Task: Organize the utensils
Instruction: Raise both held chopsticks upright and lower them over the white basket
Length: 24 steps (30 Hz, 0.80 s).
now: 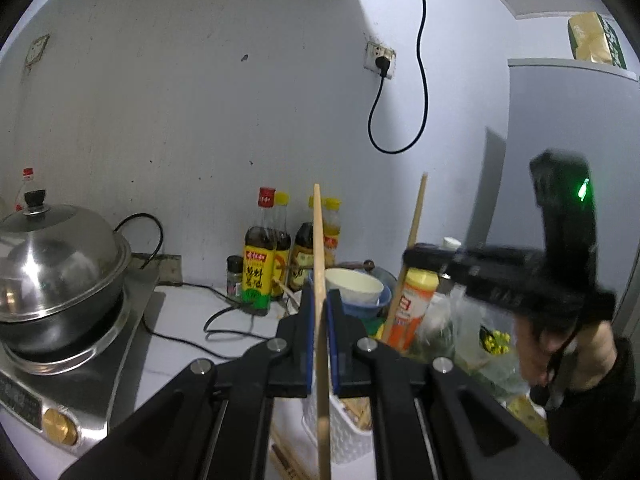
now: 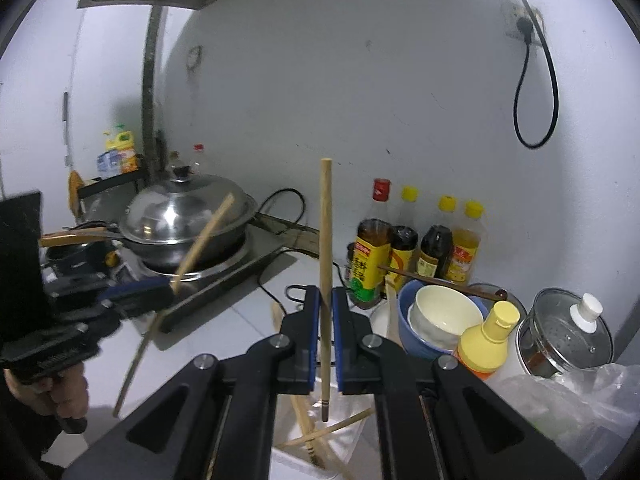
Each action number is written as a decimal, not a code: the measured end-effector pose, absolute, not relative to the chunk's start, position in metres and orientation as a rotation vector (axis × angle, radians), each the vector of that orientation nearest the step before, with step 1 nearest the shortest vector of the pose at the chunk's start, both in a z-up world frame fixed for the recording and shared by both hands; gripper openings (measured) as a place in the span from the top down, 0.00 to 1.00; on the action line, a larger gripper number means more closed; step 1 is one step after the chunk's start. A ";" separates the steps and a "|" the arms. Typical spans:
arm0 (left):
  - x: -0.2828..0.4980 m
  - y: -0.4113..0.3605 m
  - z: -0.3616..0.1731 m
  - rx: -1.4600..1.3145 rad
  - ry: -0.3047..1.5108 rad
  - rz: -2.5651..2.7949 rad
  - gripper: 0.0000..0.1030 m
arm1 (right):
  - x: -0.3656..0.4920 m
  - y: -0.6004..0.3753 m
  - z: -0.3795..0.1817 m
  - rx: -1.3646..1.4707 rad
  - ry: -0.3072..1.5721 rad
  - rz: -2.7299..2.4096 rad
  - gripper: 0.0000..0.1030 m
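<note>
Above the white basket [image 1: 340, 436]: left gripper [image 1: 320, 320] clamped tight on one chopstick [image 1: 318, 248], right gripper [image 2: 326, 312] likewise on a second chopstick [image 2: 325, 232]. Both sticks stand near upright with lower ends over the basket, probably so they can drop in end first. More chopsticks already lie inside it, crossed at loose angles (not bundled). Sticks are pale wood, slim, round; the right one has a dark tip at its lower end. The right gripper's stick looks to hang clear of the basket, though the jaws hide part of it. Bowls [image 2: 440, 316] sit just behind the basket, bottles [image 1: 260, 264] farther back.
</note>
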State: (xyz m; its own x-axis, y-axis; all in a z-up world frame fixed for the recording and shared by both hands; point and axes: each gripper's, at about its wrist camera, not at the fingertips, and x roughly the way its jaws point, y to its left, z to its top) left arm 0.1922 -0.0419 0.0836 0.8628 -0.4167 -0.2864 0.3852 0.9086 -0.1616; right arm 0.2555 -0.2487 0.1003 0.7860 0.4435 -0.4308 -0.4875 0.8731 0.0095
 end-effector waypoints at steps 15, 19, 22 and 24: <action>0.249 -0.092 0.061 -0.209 0.259 -0.484 0.95 | 0.272 -0.286 0.056 -0.031 0.499 0.409 0.93; 0.265 -0.110 0.054 -0.194 0.265 -0.478 0.95 | 0.263 -0.311 0.050 0.008 0.508 0.382 0.92; 0.277 -0.121 0.049 -0.174 0.281 -0.466 0.95 | 0.260 -0.325 0.045 0.032 0.517 0.375 0.92; 0.283 -0.126 0.046 -0.169 0.287 -0.446 0.95 | 0.258 -0.332 0.042 0.048 0.520 0.371 0.92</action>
State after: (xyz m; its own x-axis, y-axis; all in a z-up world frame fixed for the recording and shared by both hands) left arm 0.2827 -0.1256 0.0457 0.8633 -0.4465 -0.2354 0.3994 0.8894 -0.2222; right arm 0.2584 -0.3324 0.0423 0.8028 0.3586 -0.4763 -0.3345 0.9322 0.1381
